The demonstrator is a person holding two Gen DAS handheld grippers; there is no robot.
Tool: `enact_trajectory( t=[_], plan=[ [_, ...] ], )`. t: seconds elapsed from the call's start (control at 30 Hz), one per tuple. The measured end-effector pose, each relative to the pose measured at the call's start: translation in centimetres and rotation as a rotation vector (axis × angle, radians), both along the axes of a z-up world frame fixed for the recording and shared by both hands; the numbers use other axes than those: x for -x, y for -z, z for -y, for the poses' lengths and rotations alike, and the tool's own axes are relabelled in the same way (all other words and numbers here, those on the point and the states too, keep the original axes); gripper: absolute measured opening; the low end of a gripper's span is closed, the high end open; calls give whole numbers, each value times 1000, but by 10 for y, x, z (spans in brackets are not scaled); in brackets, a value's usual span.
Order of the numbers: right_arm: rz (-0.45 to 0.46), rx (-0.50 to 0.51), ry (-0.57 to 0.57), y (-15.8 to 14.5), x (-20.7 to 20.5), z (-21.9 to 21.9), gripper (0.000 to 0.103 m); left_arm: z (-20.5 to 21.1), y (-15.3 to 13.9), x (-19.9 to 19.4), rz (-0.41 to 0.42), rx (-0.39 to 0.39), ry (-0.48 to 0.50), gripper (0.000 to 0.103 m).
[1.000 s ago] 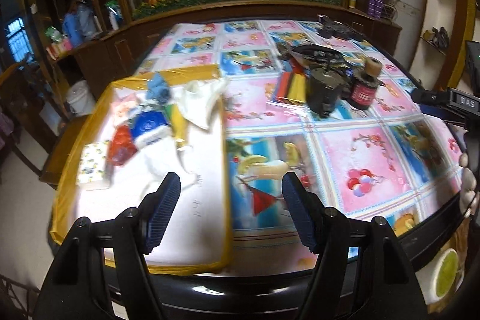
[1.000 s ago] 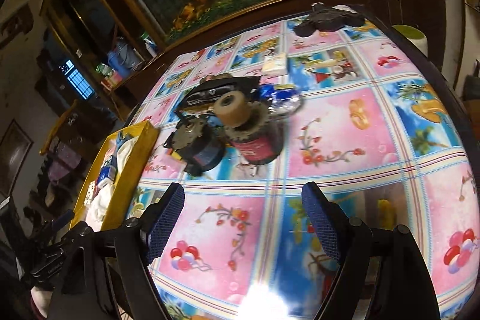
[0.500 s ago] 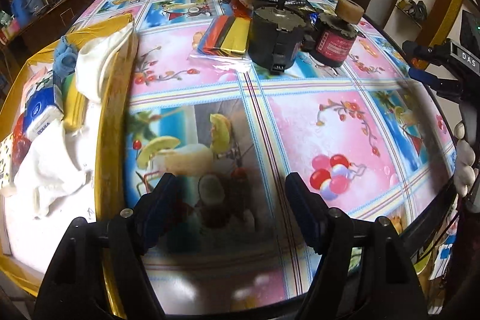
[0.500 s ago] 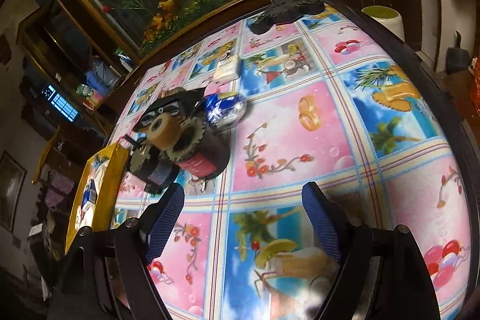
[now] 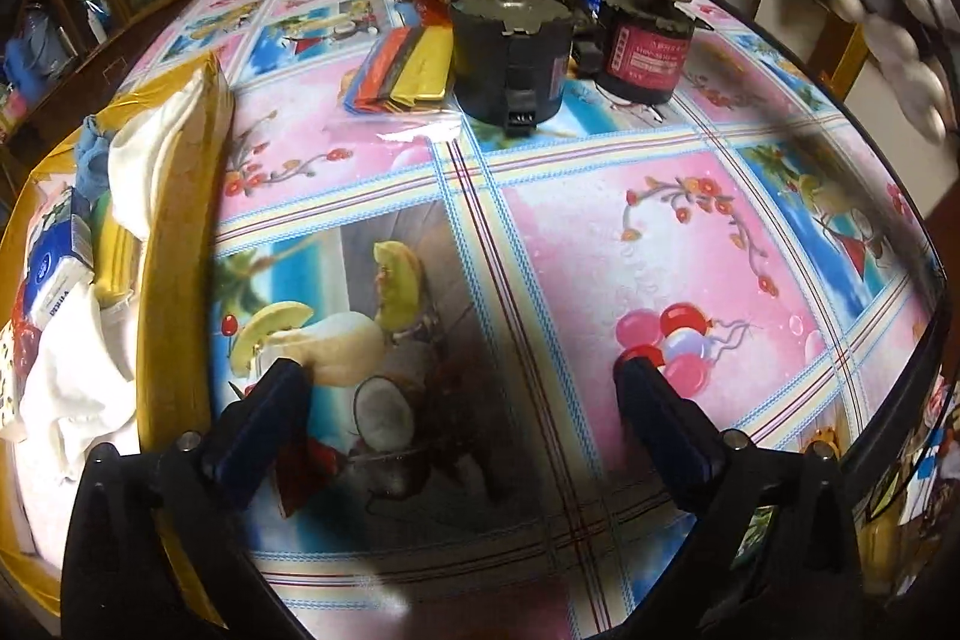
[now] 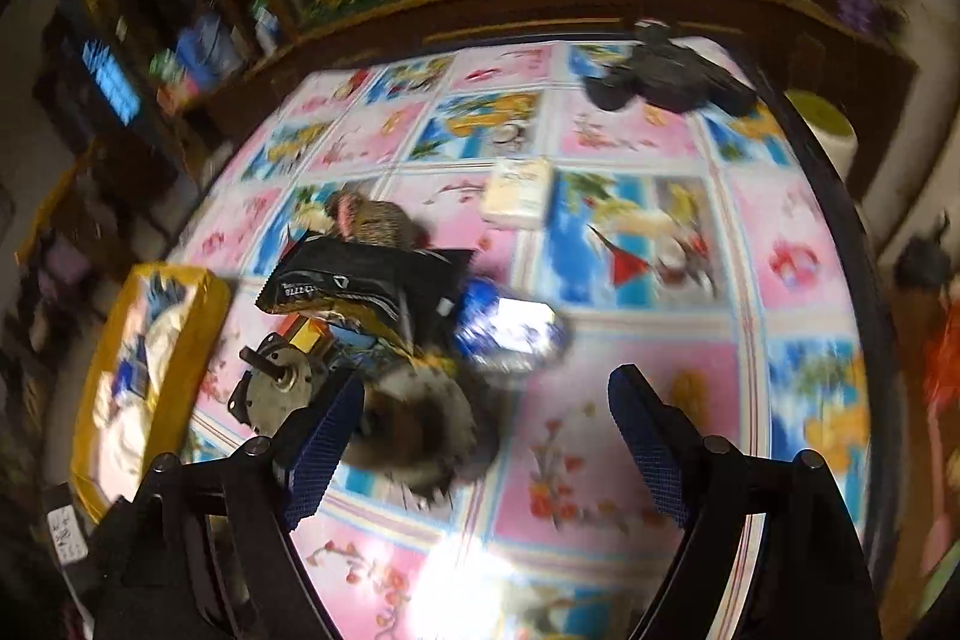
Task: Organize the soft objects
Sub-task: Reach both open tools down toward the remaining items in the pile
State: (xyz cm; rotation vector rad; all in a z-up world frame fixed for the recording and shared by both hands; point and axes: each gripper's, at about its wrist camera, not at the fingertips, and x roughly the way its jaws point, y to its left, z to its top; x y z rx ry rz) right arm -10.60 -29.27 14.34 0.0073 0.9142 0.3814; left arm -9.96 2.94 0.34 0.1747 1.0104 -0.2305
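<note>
Left wrist view: the left gripper (image 5: 456,388) tilts down over the bare tabletop (image 5: 600,232), its jaws having just been opening, now wide and empty. Soft cloths (image 5: 150,160) lie in the yellow tray (image 5: 174,316) alongside. The right gripper (image 6: 486,412) slants down, jaws spread, empty.

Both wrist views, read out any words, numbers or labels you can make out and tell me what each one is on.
"NIVEA", upside down and hard to read: blue and white box in the yellow tray.
Red label on the dark cylinder: white print too small to read.
Black packet: white digits, too blurred to read; in the left wrist view they read roughly as "400".
Pale box: print too blurred.
Paper tag at lower left: handwriting illegible.
</note>
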Motion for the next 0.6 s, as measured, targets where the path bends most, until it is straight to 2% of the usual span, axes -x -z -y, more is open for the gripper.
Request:
enact_trajectory(
  t=[0.13,0.27,0.43,0.47,0.53,0.57,0.6],
  plan=[
    [-41,192,-152,-2,-40,-61,84,0,0,1,9,0,6,103],
    [-84,277,-249,5,-70,-100,84,0,0,2,32,1,18,103],
    [-144,327,-299,30,-100,-126,81,1,-1,5,42,2,26,103],
    [-160,305,-306,35,-104,-130,79,1,-1,5,38,4,33,103],
    [-168,276,-307,38,-107,-131,53,-1,-4,5,18,29,48,103],
    [-168,259,-306,39,-107,-130,48,-3,-7,4,5,60,53,103],
    [-170,232,-301,38,-108,-127,39,-7,-11,4,-7,97,56,103]
  ],
)
